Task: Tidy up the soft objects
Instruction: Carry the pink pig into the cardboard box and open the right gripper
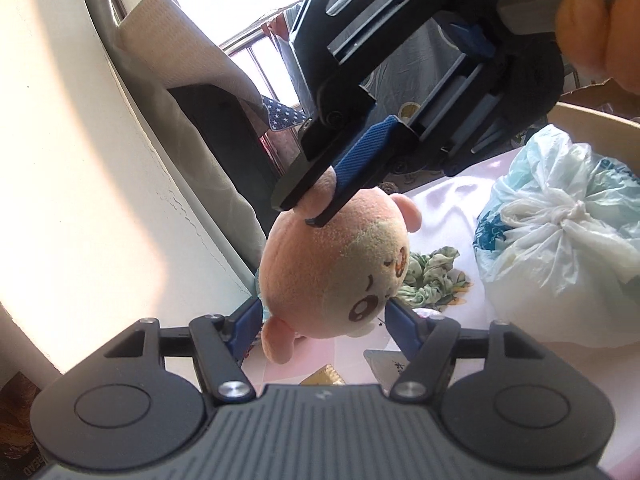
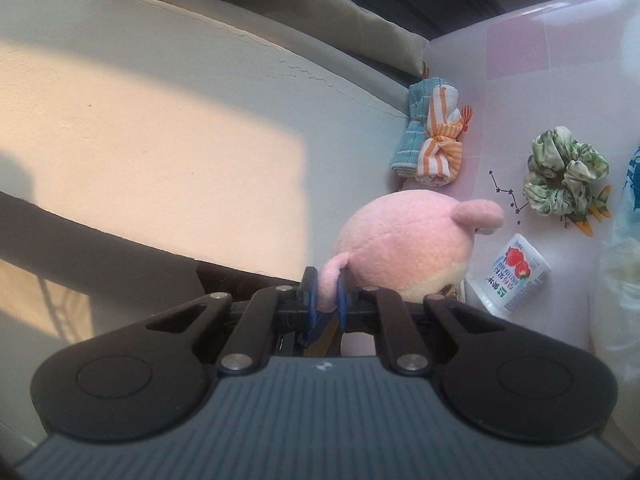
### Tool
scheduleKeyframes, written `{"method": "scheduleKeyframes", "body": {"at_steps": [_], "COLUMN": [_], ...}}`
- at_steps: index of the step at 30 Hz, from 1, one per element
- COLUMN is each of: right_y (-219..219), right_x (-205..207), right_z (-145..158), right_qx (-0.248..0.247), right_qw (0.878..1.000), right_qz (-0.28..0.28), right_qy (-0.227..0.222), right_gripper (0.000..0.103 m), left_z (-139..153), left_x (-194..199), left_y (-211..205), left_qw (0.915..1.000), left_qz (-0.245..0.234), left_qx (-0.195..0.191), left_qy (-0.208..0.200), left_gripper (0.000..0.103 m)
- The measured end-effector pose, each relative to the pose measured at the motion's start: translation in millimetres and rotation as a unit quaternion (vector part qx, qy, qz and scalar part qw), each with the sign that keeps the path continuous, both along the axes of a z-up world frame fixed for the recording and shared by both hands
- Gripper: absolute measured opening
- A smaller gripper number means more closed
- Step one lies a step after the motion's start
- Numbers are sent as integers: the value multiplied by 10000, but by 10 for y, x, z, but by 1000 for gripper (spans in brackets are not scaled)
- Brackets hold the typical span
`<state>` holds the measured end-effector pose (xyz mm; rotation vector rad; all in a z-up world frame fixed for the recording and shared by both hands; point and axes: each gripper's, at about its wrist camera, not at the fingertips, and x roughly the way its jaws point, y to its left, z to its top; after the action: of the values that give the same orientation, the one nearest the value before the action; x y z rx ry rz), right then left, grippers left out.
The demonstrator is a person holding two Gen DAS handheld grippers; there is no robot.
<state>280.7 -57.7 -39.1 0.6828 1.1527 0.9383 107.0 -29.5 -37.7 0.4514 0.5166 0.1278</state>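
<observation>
Pinched between the right gripper's (image 2: 328,294) blue pads, a small limb of the pink plush toy (image 2: 404,248) carries the whole toy, which hangs in the air above the pale tablecloth (image 2: 516,48). From the left wrist view the left gripper (image 1: 320,316) stands wide, its fingers (image 1: 400,318) on either side of the toy's head; whether they brush it is hard to tell. Beyond lie a green scrunchie (image 2: 566,172), a strawberry milk carton (image 2: 514,274), a striped folded cloth (image 2: 430,136) by the wall, and a knotted plastic bag (image 1: 560,216).

A tied plastic bag (image 1: 560,232) and a strawberry carton (image 2: 514,274) (lying flat) rest on the tablecloth (image 2: 520,52).
</observation>
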Motion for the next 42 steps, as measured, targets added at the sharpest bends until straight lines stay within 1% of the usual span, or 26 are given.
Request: {"method": "scheduleKeyframes", "body": {"at_steps": [3, 6, 9, 12, 14, 16, 18, 20, 23, 24, 27, 30, 33, 36, 38, 40, 42], "right_y": [-204, -517, -867, -1282, -1586, -1921, -2240, -2550, -3036, -3168, -3533, -3822, -3987, -4002, -4003, -3978, -3945], "right_x": [-195, -402, -575, -756, -878, -992, -1102, -1231, -1474, -1543, -1713, -1819, -1879, -1805, -1718, -1578, -1382], "right_z": [198, 394, 547, 674, 753, 833, 909, 984, 1045, 1049, 971, 758, 496, 201, 53, -116, -290], "right_qx": [73, 176, 296, 362, 368, 347, 291, 190, -54, -173, -556, -1072, -1536, -2038, -2296, -2473, -2662], "right_qw": [9998, 9988, 9966, 9927, 9887, 9835, 9771, 9694, 9566, 9531, 9451, 9389, 9367, 9329, 9303, 9291, 9253], "right_qz": [-93, -284, -557, -925, -1212, -1529, -1854, -2176, -2630, -2744, -3008, -3161, -3117, -2968, -2844, -2702, -2612], "right_qy": [-166, -356, -530, -682, -797, -899, -999, -1121, -1258, -1265, -1152, -834, -429, 67, 309, 511, 689], "right_gripper": [8, 8, 8, 8, 8, 8, 8, 8, 8, 8, 8, 8, 9, 9, 9, 9, 9], "left_z": [169, 378, 566, 696, 767, 808, 807, 762, 645, 612, 592, 555, 579, 580, 574, 561, 550], "left_x": [-114, -265, -361, -420, -470, -526, -568, -559, -506, -589, -638, -620, -611, -584, -556, -532, -519], "left_y": [-133, -339, -624, -894, -1103, -1239, -1319, -1356, -1352, -1311, -1155, -1037, -919, -876, -860, -851, -835], "left_qw": [9997, 9982, 9946, 9900, 9855, 9819, 9781, 9767, 9783, 9790, 9808, 9829, 9845, 9853, 9853, 9850, 9842], "left_qz": [-167, -435, -817, -1196, -1496, -1697, -1859, -1902, -1817, -1772, -1608, -1424, -1273, -1196, -1154, -1111, -1086], "left_qx": [-98, -172, -169, -258, -409, -568, -799, -943, -985, -1010, -1104, -1157, -1187, -1209, -1241, -1293, -1357], "left_qy": [-171, -370, -610, -706, -683, -612, -496, -308, -119, -58, 95, 183, 194, 194, 212, 262, 326], "left_gripper": [70, 70, 70, 71, 74, 82, 87, 87, 87, 87, 87, 87, 87, 87, 87, 87, 87]}}
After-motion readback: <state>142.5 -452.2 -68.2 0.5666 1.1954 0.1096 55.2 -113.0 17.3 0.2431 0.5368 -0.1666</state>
